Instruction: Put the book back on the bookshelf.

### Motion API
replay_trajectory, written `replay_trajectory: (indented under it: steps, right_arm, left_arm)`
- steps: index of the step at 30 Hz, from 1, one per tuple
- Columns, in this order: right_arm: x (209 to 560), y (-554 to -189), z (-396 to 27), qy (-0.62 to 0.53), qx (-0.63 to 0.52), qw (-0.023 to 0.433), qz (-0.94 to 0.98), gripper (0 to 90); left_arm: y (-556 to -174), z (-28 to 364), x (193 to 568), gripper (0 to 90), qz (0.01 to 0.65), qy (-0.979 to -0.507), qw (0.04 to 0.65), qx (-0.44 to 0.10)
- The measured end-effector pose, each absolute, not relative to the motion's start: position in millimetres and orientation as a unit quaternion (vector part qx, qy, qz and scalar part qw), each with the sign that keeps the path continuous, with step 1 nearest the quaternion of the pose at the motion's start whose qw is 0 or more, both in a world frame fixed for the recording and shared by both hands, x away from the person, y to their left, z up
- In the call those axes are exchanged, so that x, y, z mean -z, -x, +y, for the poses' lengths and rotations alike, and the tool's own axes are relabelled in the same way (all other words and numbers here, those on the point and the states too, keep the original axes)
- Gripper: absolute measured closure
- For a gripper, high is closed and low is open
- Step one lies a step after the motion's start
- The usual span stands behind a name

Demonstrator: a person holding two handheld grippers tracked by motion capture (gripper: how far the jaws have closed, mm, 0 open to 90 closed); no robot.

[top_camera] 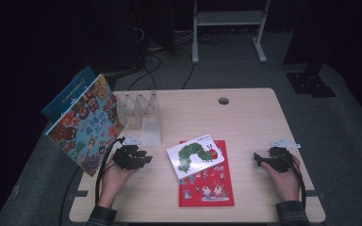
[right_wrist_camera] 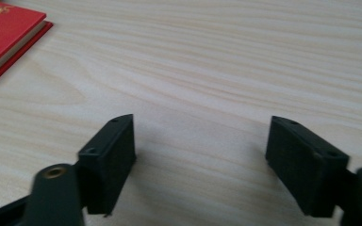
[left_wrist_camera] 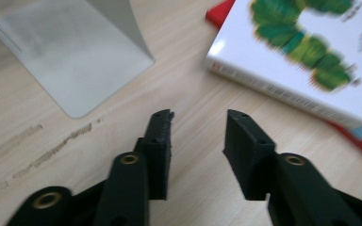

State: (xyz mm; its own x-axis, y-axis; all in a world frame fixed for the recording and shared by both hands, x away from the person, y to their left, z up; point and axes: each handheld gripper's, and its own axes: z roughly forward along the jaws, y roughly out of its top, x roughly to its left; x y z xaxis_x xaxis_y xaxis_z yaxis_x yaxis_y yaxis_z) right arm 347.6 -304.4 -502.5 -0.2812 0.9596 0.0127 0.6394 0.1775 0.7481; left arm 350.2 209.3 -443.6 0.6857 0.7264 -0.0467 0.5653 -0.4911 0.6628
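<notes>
i see a light wood table [top_camera: 254,122] with both hands resting on it. my left gripper [top_camera: 139,157] sits at the left, jaws parted with a modest gap and nothing between them, pointing toward the white caterpillar book [top_camera: 196,155]. in the left gripper view that book [left_wrist_camera: 301,56] lies just ahead to the right, apart from the jaws. it lies tilted on top of a red book [top_camera: 207,186] at table centre. a clear acrylic book stand [top_camera: 143,115] stands behind the left gripper; its base [left_wrist_camera: 70,56] shows ahead-left. a colourful picture book [top_camera: 87,125] leans off the table's left edge, a blue book [top_camera: 68,94] behind it. my right gripper [top_camera: 261,160] rests at the right, jaws spread wide, empty, over bare wood, well apart from the red book's corner [right_wrist_camera: 4,33].
</notes>
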Motion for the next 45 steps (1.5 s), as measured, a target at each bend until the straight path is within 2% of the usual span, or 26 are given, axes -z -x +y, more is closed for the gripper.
replay_trajectory:
  steps: [3,4,5,12,16,17,20,21,24,31,39,45]
  right_arm:
    - [502.6,-347.8,-303.5,-0.547,-0.331,0.238,0.731,19.6]
    - [502.7,-347.4,-302.4,-0.546,-0.33,0.235,0.733,17.8]
    - [502.7,-347.4,-302.4,-0.546,-0.33,0.235,0.733,17.8]
    - [491.8,-341.6,-293.7,-0.535,-0.352,0.221,0.735,22.1]
    - [485.6,-341.5,-286.0,-0.524,-0.364,0.217,0.739,22.9]
    - [482.0,-342.2,-278.6,-0.515,-0.373,0.208,0.743,23.0]
    - [478.8,-343.2,-272.0,-0.506,-0.38,0.208,0.746,24.3]
    - [474.8,-346.2,-262.8,-0.496,-0.387,0.198,0.752,24.2]
    - [471.2,-349.5,-253.6,-0.487,-0.391,0.195,0.757,24.5]
    - [464.6,-366.8,-219.1,-0.458,-0.405,0.181,0.77,26.6]
    - [464.4,-391.8,-180.1,-0.432,-0.417,0.154,0.785,36.6]
    - [464.9,-412.0,-154.2,-0.421,-0.414,0.142,0.795,39.1]
  left_arm:
    - [-351.1,209.9,453.6,57.7,0.377,-0.857,0.331,-0.119]
    - [-351.2,209.8,456.8,52.0,0.376,-0.857,0.331,-0.121]
    - [-351.7,209.8,461.0,52.0,0.375,-0.859,0.326,-0.123]
    - [-351.1,208.8,484.1,31.6,0.371,-0.863,0.313,-0.144]
    - [-351.3,209.9,486.6,27.0,0.37,-0.859,0.321,-0.146]
    - [-351.4,210.5,489.6,19.6,0.367,-0.857,0.329,-0.151]
    - [-351.9,212.9,495.0,14.5,0.359,-0.852,0.346,-0.158]
    - [-351.6,213.8,496.5,8.4,0.357,-0.851,0.351,-0.157]
    - [-352.1,214.3,499.5,1.8,0.36,-0.846,0.359,-0.162]
    - [-353.9,213.3,500.2,0.0,0.366,-0.846,0.354,-0.162]
    - [-353.9,213.2,500.2,0.0,0.366,-0.846,0.354,-0.162]
    - [-353.9,213.2,500.2,0.0,0.366,-0.846,0.354,-0.162]
